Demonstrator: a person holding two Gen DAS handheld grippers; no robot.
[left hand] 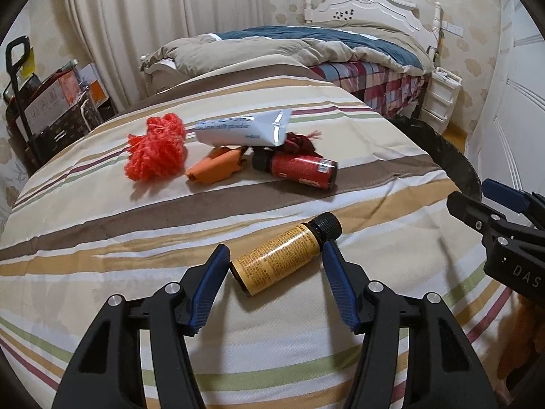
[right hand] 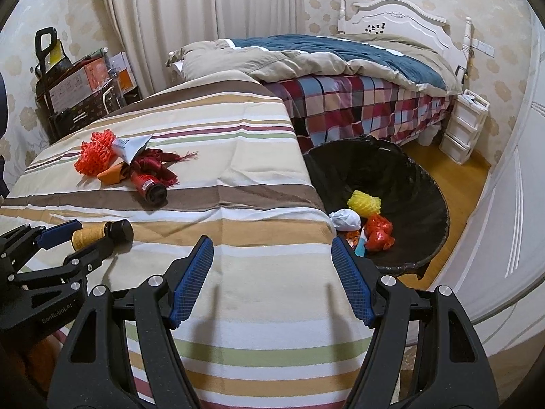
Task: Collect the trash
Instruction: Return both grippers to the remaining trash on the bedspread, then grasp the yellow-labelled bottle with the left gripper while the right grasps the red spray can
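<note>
A yellow bottle (left hand: 284, 259) with a black cap lies on the striped cloth between the open fingers of my left gripper (left hand: 276, 255); the pads stand beside it, apart from it. It also shows in the right wrist view (right hand: 98, 233) inside the left gripper (right hand: 76, 238). Farther back lie a red mesh ball (left hand: 156, 151), an orange scrap (left hand: 214, 167), a white pouch (left hand: 243, 131) and a red bottle (left hand: 299, 170). My right gripper (right hand: 272, 248) is open and empty over the cloth's right edge. The black-lined bin (right hand: 408, 184) holds several pieces of trash.
The striped cloth (right hand: 238, 177) covers a table-like surface with its edge beside the bin. A bed (right hand: 340, 78) stands behind. Boxes and a trolley (right hand: 75, 85) sit at the back left, white drawers (right hand: 463, 126) at the right on the wooden floor.
</note>
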